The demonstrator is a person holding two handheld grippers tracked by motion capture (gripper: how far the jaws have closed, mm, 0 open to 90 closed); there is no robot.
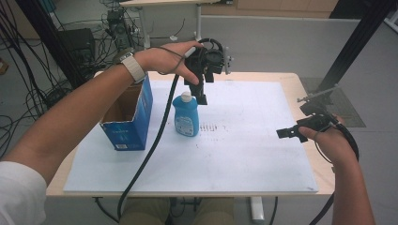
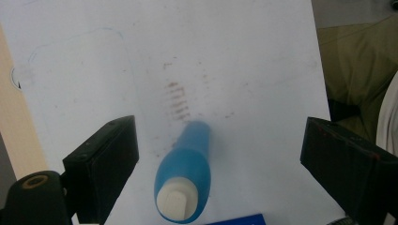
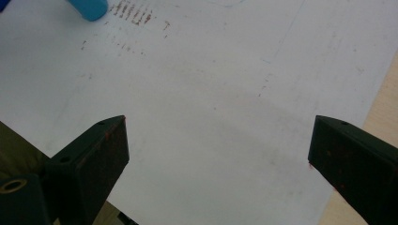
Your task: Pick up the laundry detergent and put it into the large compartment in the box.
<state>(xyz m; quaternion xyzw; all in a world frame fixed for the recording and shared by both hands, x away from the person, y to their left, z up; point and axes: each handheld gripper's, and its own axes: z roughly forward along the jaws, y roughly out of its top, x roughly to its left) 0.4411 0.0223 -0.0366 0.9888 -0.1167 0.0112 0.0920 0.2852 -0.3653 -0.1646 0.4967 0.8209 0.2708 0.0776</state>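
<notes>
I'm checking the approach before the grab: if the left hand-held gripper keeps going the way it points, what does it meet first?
Probably the white cap of the blue bottle, which stands right below the open left hand-held gripper.

Blue plastic bottle with white cap (image 3: 89,8), cut off by top edge, far beyond right gripper (image 3: 218,154), label print unreadable

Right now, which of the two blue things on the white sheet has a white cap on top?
The blue plastic bottle, standing upright under the left gripper. The blue cardboard box beside it is open on top, without a cap.
</notes>
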